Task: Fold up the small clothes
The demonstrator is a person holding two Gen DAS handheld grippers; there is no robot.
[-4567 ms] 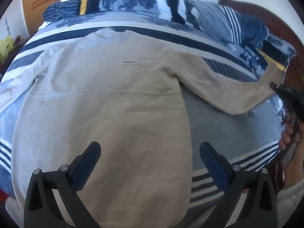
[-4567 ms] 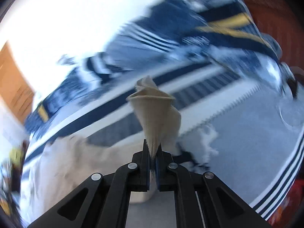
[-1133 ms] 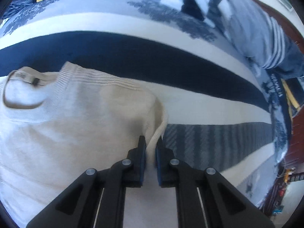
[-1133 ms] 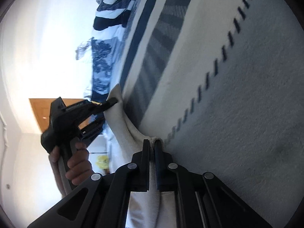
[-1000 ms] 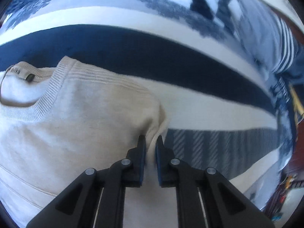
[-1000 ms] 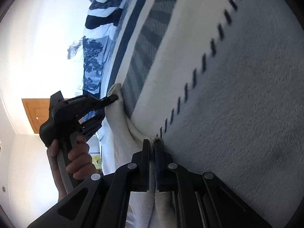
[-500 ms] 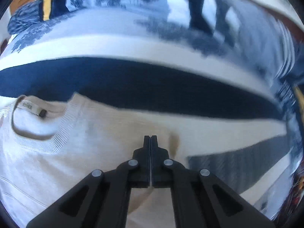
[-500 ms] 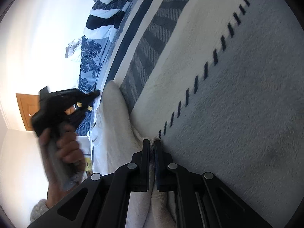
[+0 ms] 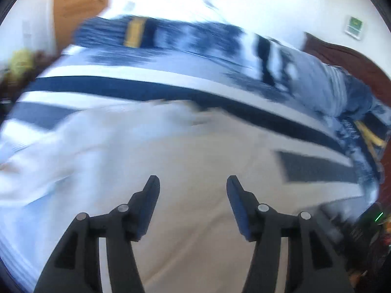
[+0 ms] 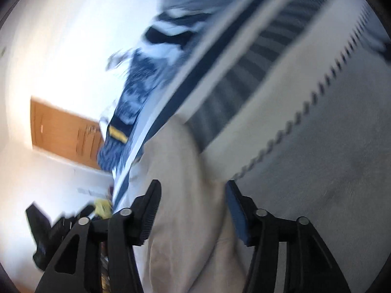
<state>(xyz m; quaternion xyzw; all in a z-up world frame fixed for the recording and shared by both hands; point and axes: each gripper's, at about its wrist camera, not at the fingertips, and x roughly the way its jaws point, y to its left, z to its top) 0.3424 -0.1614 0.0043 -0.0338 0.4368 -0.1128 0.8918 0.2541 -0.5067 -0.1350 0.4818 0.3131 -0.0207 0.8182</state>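
Note:
A beige sweater [image 9: 190, 161] lies spread on the striped bed cover, blurred by motion in the left wrist view. My left gripper [image 9: 193, 183] is open and empty, raised above the sweater's body. In the right wrist view the sweater [image 10: 185, 195] shows as a folded beige edge running between the fingers. My right gripper [image 10: 193, 188] is open just above that folded edge, holding nothing. The left gripper [image 10: 46, 234] appears as a dark blurred shape at the lower left of the right wrist view.
The bed cover [image 9: 136, 90] has navy, white and grey stripes. Blue patterned pillows [image 9: 268, 56] lie at the head of the bed by a dark wooden headboard [image 9: 347, 58]. A wooden door [image 9: 78, 9] stands at the far left.
Both grippers have opened and let go of the sweater's folded side edge. The left gripper has pulled back and up, so the whole bed shows. The right gripper has lifted slightly.

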